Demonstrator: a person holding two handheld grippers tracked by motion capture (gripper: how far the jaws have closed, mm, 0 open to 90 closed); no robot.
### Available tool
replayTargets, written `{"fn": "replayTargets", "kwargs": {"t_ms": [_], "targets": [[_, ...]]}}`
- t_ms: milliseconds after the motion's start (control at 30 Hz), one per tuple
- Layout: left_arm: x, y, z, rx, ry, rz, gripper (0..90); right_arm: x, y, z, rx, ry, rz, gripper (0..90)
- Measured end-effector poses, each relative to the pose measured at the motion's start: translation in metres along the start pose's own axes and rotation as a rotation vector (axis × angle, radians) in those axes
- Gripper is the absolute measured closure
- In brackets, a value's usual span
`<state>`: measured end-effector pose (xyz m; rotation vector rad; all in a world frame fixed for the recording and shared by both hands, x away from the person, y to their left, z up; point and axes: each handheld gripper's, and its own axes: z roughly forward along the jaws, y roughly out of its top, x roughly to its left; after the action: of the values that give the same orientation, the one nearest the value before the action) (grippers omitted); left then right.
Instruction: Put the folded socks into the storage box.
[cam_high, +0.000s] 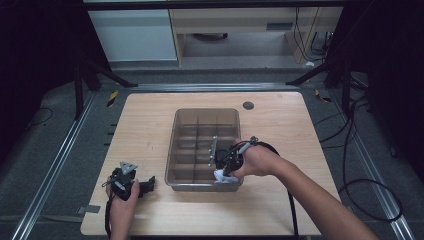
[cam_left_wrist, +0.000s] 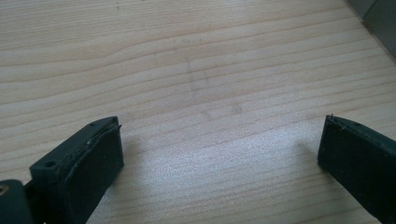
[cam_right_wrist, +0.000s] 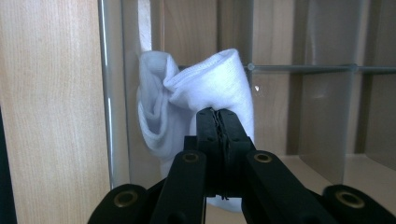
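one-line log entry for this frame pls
right gripper: shut on white sock, in near-right cell of divided bin | left gripper: open, nothing held, over table

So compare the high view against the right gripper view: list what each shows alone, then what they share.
High view alone: the whole wooden table, the left gripper resting on it, both forearms, the floor beyond. Right gripper view alone: the jaws pressed together on the white cloth, its hemmed edge and folds. Shared: the right gripper, the cloth and the divided clear bin.
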<state>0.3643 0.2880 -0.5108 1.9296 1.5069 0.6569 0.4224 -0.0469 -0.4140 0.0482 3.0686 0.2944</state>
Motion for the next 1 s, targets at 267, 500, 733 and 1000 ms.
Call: {"fn": "replayTargets", "kwargs": {"t_ms": [267, 500, 733, 1000], "targets": [[0.000, 0.000, 0.000, 0.000, 0.000, 0.000, 0.0, 0.001, 0.001, 0.004, 0.020, -0.003, -0.003, 89.7], [0.000, 0.000, 0.000, 0.001, 0.000, 0.002, 0.0, 0.000, -0.001, 0.011, 0.020, 0.006, 0.002, 89.9], [0.000, 0.000, 0.000, 0.001, 0.000, 0.002, 0.0, 0.000, -0.001, 0.016, 0.028, 0.007, -0.006, 90.0], [0.000, 0.000, 0.000, 0.001, 0.001, 0.002, 0.0, 0.002, 0.001, 0.022, 0.046, 0.006, -0.002, 90.0]]}}
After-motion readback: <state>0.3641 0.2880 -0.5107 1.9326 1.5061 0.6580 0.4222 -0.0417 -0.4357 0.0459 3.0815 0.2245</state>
